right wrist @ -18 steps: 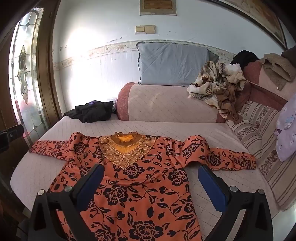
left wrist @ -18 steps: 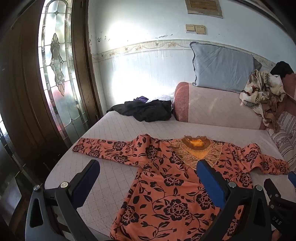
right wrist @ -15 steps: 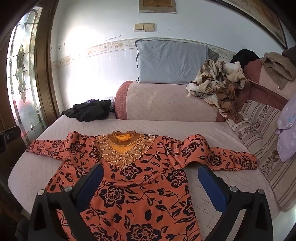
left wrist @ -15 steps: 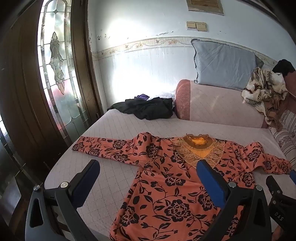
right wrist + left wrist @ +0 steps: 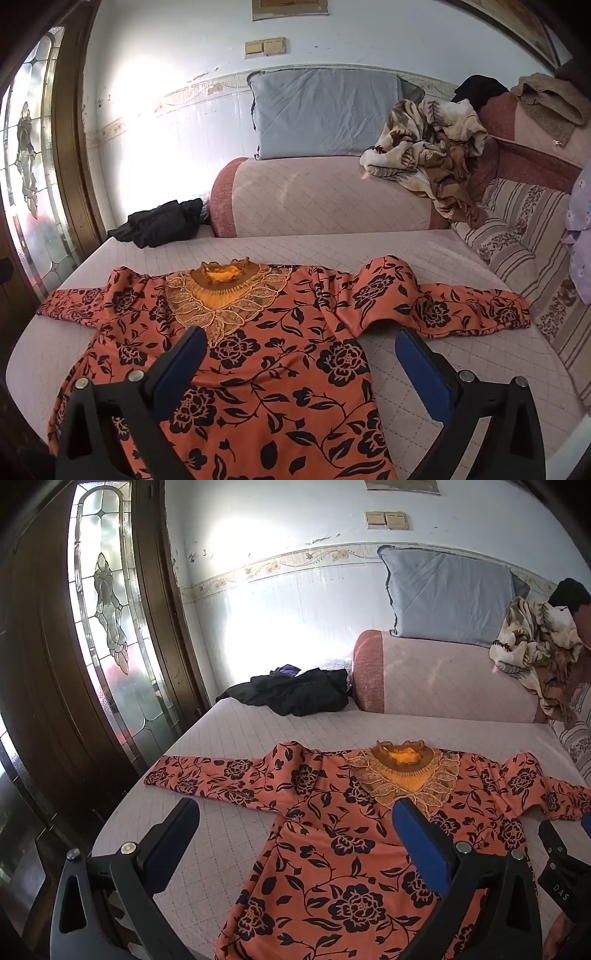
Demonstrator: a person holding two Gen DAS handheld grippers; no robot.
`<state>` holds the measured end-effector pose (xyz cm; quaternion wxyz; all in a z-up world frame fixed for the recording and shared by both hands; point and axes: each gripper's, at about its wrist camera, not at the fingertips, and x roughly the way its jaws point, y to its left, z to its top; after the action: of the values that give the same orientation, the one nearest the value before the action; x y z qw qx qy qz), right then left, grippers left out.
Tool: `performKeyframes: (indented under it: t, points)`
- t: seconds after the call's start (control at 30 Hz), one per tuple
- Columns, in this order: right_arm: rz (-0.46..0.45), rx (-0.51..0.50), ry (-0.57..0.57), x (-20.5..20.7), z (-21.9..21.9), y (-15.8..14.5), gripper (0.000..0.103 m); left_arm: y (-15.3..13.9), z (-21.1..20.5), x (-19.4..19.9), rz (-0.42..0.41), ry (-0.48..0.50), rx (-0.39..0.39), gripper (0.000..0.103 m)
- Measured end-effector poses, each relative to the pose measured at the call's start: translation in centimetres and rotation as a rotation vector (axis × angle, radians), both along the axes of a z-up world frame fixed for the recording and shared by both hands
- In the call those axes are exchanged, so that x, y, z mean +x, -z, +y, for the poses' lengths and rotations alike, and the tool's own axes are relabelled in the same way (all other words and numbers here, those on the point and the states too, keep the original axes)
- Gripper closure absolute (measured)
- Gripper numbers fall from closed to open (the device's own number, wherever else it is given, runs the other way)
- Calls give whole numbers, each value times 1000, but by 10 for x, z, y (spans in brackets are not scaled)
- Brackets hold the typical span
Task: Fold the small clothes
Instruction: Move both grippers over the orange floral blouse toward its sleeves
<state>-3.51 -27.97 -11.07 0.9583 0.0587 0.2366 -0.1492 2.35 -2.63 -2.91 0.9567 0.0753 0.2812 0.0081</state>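
Note:
An orange top with black flowers and a lace collar (image 5: 343, 834) lies spread flat on the pink quilted bed (image 5: 236, 738), both sleeves stretched out; it also shows in the right wrist view (image 5: 266, 354). My left gripper (image 5: 295, 816) is open and empty, hovering above the top's left side near the front edge. My right gripper (image 5: 301, 345) is open and empty, above the top's right side. The right gripper's body (image 5: 561, 878) shows at the right edge of the left wrist view.
A black garment pile (image 5: 295, 694) lies at the bed's far left corner. A pink bolster (image 5: 325, 199) carries a grey pillow (image 5: 325, 110) and a crumpled floral blanket (image 5: 432, 147). Striped cushions (image 5: 524, 258) line the right side. A wooden glass door (image 5: 107, 627) stands left.
Both grippers have drawn slightly back and tilted, so the top sits a little farther off in view. The top has not moved. Both jaws stay open.

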Motion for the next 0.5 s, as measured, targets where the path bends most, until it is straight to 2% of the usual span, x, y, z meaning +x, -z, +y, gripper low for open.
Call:
performKeyframes:
  t: [0.27, 0.5]
  points:
    - [-49, -42, -2, -13, -1, -6, 0, -11, 10, -9, -22, -28, -8, 0]
    - [-62, -59, -8, -18, 2, -6, 0, -22, 36, -20, -52, -82, -20, 0]
